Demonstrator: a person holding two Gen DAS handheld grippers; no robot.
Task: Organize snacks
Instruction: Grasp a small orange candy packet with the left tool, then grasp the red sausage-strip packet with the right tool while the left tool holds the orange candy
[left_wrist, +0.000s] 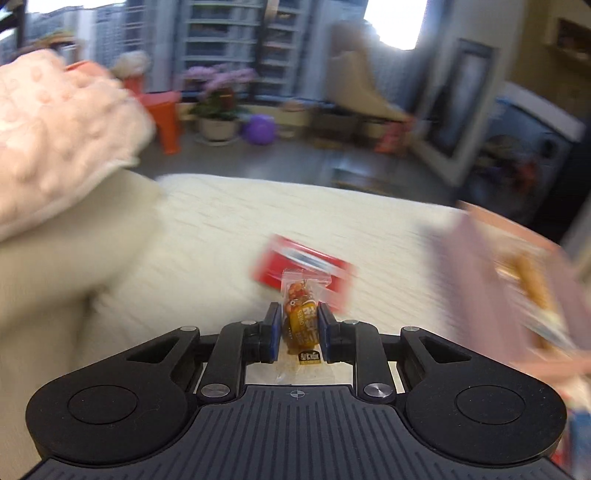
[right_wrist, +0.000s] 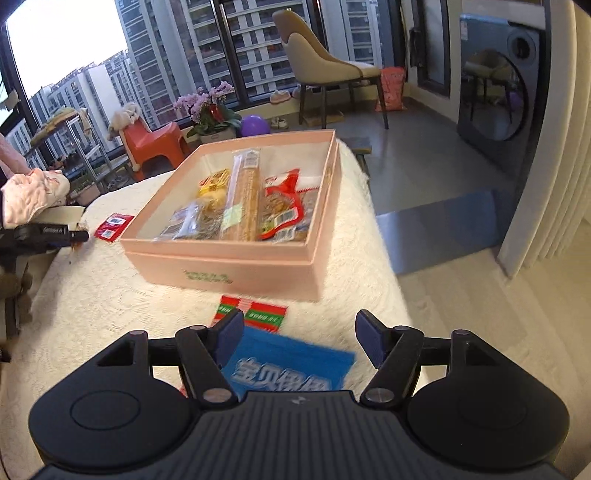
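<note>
— Holding what?
— My left gripper (left_wrist: 297, 325) is clamped on an orange snack packet (left_wrist: 299, 321); a red packet (left_wrist: 301, 267) lies just ahead.
— The rest?
— Pink box (right_wrist: 236, 258) ahead of my right gripper (right_wrist: 299, 332), part filled. Its jaws are apart over the blue packet (right_wrist: 291, 365); striped packets (right_wrist: 251, 314) wait.

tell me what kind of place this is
Probably a high-rise apartment room: a washing machine stands near a dining chair, apartment towers fill the window, and the pink snack box sits on a cream lace-covered table.
</note>
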